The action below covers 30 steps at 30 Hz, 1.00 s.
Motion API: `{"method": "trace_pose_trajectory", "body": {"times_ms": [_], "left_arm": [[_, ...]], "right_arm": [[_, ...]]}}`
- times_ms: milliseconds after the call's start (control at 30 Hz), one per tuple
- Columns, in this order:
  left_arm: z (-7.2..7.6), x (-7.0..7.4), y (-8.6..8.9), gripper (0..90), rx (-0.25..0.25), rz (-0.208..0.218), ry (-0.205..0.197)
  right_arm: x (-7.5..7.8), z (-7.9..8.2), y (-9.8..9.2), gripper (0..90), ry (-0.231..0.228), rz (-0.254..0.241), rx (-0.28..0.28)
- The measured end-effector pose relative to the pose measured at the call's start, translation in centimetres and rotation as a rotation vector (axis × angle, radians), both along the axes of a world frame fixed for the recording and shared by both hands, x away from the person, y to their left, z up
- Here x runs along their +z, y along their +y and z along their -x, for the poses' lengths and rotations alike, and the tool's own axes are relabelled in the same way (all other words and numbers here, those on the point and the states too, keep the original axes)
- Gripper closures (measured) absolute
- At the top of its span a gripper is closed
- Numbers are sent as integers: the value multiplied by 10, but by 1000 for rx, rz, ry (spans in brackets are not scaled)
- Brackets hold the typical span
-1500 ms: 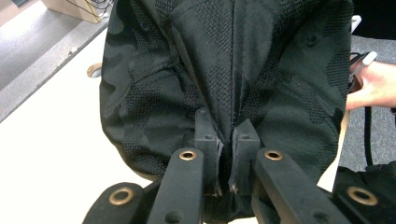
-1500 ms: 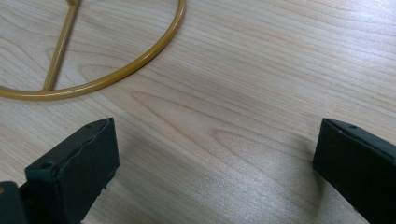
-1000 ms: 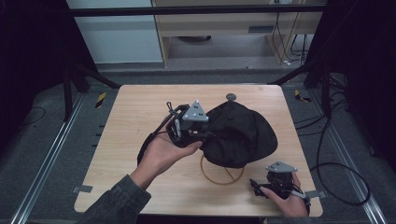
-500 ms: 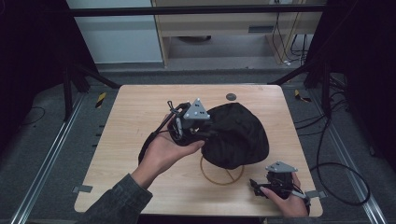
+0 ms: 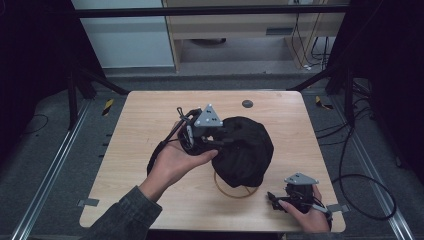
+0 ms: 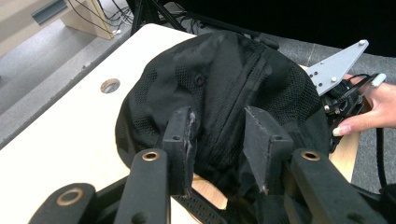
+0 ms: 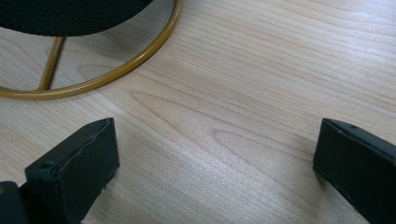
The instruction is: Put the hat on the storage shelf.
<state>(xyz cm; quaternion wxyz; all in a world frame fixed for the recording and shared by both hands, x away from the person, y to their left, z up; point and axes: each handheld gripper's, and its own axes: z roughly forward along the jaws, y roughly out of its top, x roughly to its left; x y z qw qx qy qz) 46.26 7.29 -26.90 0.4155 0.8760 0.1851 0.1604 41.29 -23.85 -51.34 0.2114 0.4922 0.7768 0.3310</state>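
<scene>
A black cap (image 5: 245, 150) (image 6: 224, 79) sits over a gold wire stand, whose ring base (image 5: 235, 192) (image 7: 140, 58) rests on the wooden table (image 5: 150, 115). My left gripper (image 5: 220, 142) (image 6: 219, 135) is pressed into the cap's left side. Its jaws are part-way closed, with the cap's fabric bunched between them. My right gripper (image 5: 272, 197) (image 7: 215, 154) lies low on the table near the front right corner. It points at the ring, and its jaws stand wide apart over bare wood. The stand's upper part is hidden under the cap.
A round hole with a dark insert (image 5: 247, 103) (image 6: 110, 85) sits near the table's far edge. The right hand and its gripper's grey plate (image 6: 336, 70) appear beyond the cap in the left gripper view. A black cable (image 5: 365, 185) loops on the floor at right.
The cap's right side has drawn in toward the left and bunched up against my left gripper. The right gripper has stayed put.
</scene>
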Motion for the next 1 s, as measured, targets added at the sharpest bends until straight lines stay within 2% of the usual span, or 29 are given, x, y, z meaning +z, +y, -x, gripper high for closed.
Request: {"method": "trace_pose_trajectory", "body": {"times_ms": [500,1000], "left_arm": [[3,9,12,562,4,31,-11],[6,17,31,425,28,48,-28]], "right_arm": [[0,0,0,4,0,0,0],[0,0,0,4,0,1,0]]}}
